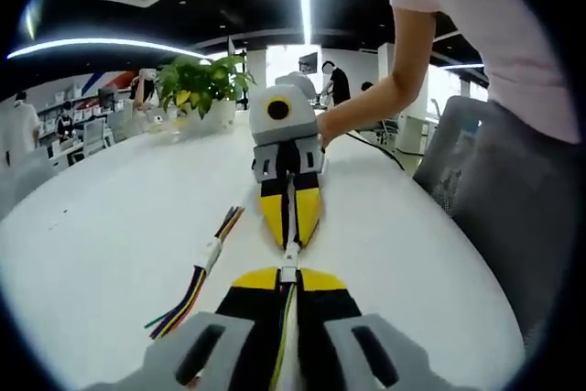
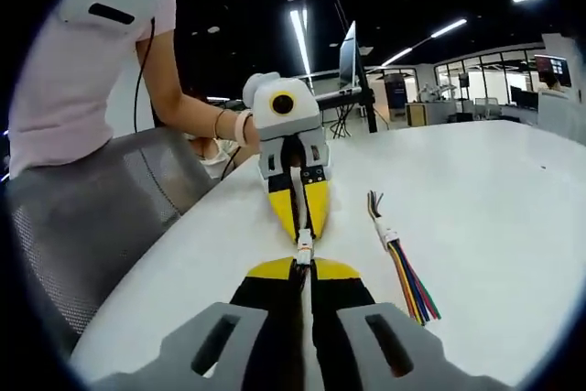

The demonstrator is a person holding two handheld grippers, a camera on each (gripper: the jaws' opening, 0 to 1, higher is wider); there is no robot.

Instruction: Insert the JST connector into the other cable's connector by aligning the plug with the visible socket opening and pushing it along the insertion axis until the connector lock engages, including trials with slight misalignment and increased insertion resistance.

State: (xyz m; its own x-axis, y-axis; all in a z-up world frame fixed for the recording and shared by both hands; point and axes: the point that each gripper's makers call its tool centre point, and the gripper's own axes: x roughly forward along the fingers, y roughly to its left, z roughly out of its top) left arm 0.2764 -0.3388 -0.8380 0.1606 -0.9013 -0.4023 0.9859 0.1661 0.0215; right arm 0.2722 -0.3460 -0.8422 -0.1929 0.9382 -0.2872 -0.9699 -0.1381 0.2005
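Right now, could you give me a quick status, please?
Left gripper and right gripper shut on cables, tip to tip. Connectors meeting. Spare cable beside, clear.

Connector joint (image 1: 289,263): too small to tell if the two white housings are fully pushed together.
Held cables: mostly hidden between the closed jaws of the left gripper (image 1: 288,274) and the right gripper (image 2: 304,267).
Person (image 2: 92,70): cut off by the picture's edge in both views.
Spare cable (image 1: 206,272): its near wire ends are too small to tell apart.
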